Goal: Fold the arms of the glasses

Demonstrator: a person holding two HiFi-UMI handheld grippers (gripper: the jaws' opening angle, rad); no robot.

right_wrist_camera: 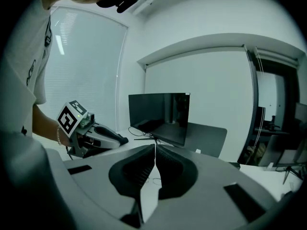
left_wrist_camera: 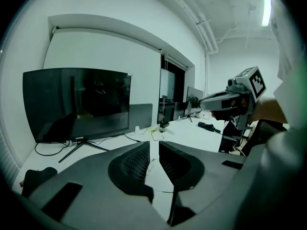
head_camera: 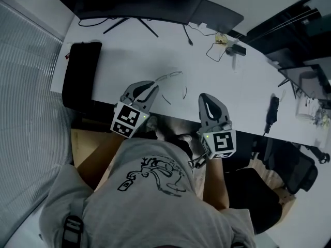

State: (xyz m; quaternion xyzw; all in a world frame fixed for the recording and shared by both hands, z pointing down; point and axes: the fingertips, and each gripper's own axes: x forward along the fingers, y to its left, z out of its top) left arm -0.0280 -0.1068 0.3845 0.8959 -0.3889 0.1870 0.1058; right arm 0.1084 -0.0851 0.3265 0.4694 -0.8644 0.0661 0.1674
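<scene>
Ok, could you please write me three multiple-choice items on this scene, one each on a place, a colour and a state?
1. Where are the glasses?
A. on the table, held by nothing
B. on the chair
C. atop the monitor

2. What colour is the table?
A. black
B. white
C. brown

3. How are the right gripper's jaws?
A. wide apart
B. shut on the glasses
C. shut, empty

Answers:
1 A: the head view shows them lying free on the table.
2 B: its bare top is white.
3 C: the right gripper view shows the jaws together with nothing between them.
</scene>
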